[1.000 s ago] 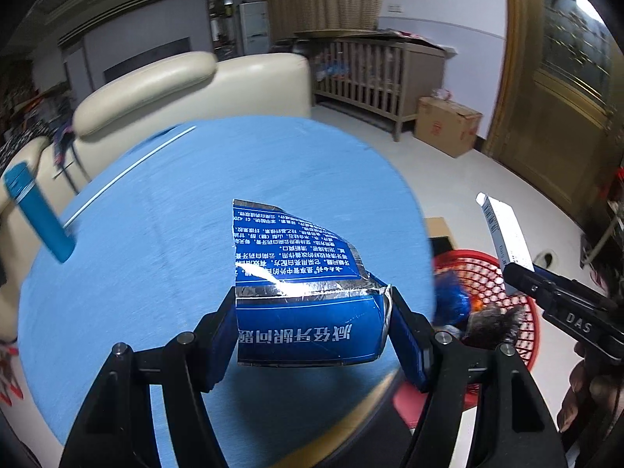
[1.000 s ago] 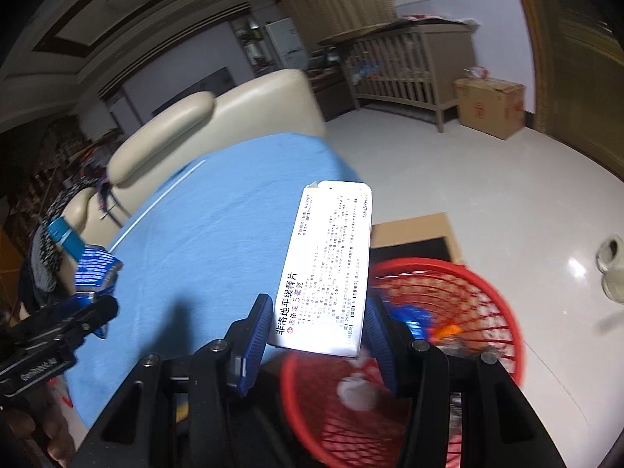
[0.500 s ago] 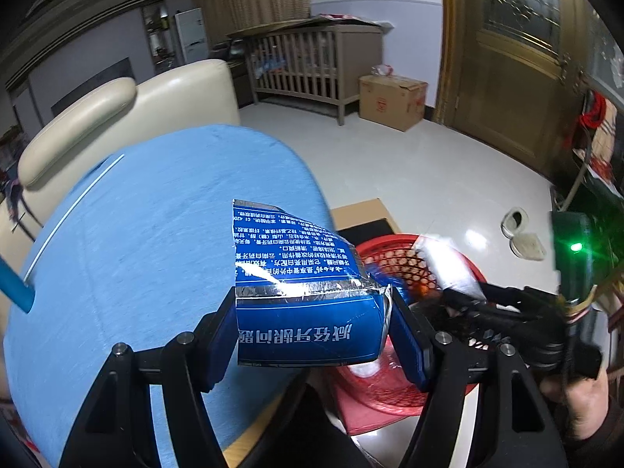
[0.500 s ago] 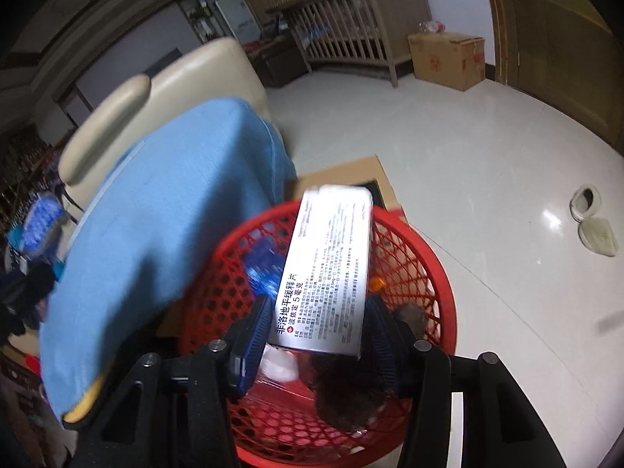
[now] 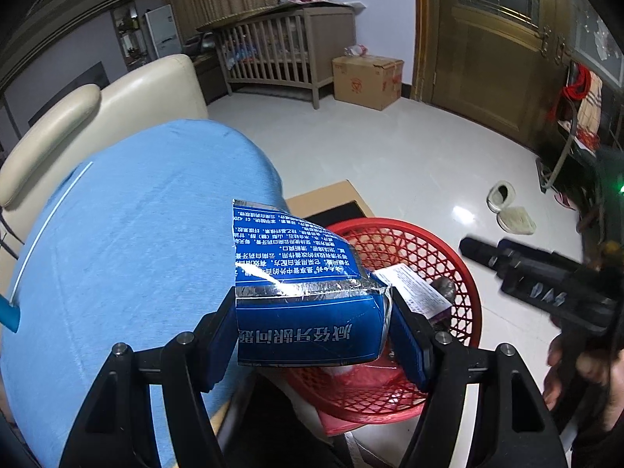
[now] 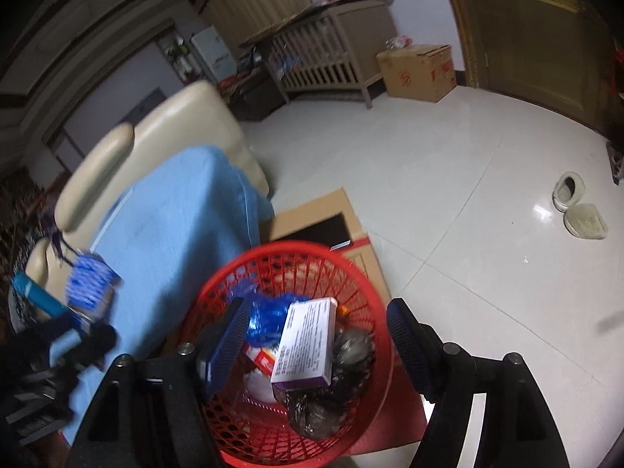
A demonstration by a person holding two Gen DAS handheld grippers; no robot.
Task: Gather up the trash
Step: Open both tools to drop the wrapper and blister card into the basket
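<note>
My left gripper point(image 5: 316, 327) is shut on a crumpled blue toothpaste box point(image 5: 300, 292) with silver edges, held beside the rim of the red mesh basket point(image 5: 464, 273). My right gripper point(image 6: 316, 335) hangs over the same basket point(image 6: 374, 292), its jaws opening with nothing pressed between them. The white and purple medicine box point(image 6: 306, 341) lies loose below them on the trash inside the basket; it shows as a white medicine box point(image 5: 413, 290) in the left wrist view. The right gripper point(image 5: 518, 269) appears there at the right, held by a hand point(image 5: 577, 370).
The basket stands on flattened cardboard point(image 6: 312, 214) next to a table under a blue cloth point(image 5: 128, 241). It holds black bags point(image 6: 343, 355) and a blue wrapper point(image 6: 269, 314). A cream sofa point(image 5: 117, 109), a wooden crib point(image 5: 280, 50), a carton point(image 5: 366, 80) and slippers point(image 6: 577, 206) surround the tiled floor.
Both grippers swung from above the table toward the basket. The right gripper's jaws spread and the medicine box dropped out of them into the basket. The left keeps its grip on the blue box.
</note>
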